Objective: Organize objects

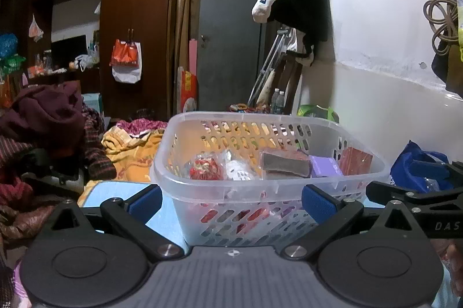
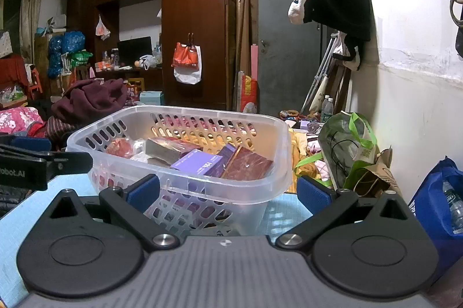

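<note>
A clear basket (image 1: 269, 180) sits on a light blue desk (image 2: 17, 224), its long axis running left to right across the left view, one corner turned toward the right gripper (image 2: 228, 191). Inside lie a red packet (image 1: 204, 167), a brown book (image 1: 285, 163) lying flat along the basket's length, a purple box (image 2: 199, 162) and a red box (image 2: 249, 163) tilted against the right wall. The left gripper (image 1: 231, 199) hovers just before the basket's near wall with its blue fingers (image 1: 146, 199) spread wide, holding nothing. The right one's fingers (image 2: 314, 192) are just as wide and empty. Heaped clothes (image 1: 49, 117) sit to the left, a blue bag (image 2: 439, 209) to the right by the white wall (image 1: 385, 47), with a dark wardrobe (image 2: 191, 18) and grey door (image 1: 228, 39) behind.
</note>
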Tool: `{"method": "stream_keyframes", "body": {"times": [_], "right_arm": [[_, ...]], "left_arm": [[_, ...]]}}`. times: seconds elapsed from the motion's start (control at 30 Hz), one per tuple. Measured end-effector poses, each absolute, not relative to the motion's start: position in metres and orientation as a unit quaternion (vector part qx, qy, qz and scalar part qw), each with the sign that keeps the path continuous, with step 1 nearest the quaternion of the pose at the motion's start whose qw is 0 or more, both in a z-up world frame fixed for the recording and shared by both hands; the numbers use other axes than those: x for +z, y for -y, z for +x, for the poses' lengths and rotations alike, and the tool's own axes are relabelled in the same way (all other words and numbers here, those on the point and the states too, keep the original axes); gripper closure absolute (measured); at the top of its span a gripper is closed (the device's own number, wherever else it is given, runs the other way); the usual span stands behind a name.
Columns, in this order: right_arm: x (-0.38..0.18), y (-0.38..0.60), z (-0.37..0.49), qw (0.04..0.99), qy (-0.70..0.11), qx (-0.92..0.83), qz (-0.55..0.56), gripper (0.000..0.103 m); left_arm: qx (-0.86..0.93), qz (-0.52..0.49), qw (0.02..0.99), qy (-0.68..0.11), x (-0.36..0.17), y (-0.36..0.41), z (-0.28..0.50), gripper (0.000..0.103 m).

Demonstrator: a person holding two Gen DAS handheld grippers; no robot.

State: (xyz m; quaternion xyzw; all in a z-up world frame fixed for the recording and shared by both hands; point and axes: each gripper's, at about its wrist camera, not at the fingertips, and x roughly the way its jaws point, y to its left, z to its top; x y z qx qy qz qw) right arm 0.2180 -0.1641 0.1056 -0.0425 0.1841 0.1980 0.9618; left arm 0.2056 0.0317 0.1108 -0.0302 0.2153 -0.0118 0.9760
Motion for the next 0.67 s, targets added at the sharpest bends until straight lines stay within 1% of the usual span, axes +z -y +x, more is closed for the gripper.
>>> {"method": "stream_keyframes", "body": {"times": [0.3, 0.5, 0.67], "right_arm": [[0.104, 0.164, 0.218, 0.962, -0.184, 0.198, -0.042, 0.0], [0.101, 0.164, 0.218, 0.961, -0.186, 0.199, -0.04, 0.0], [0.098, 0.163, 0.217, 0.961, -0.186, 0.199, -0.039, 0.0]], "left_arm": [[-0.017, -0.014, 0.979, -0.203, 0.113, -0.025, 0.202, 0.0], [-0.007, 0.009, 0.975, -0.221, 0.111, -0.018, 0.204, 0.0], [-0.013, 0.02, 0.979, -0.203, 0.113, -0.013, 0.197, 0.0]]}}
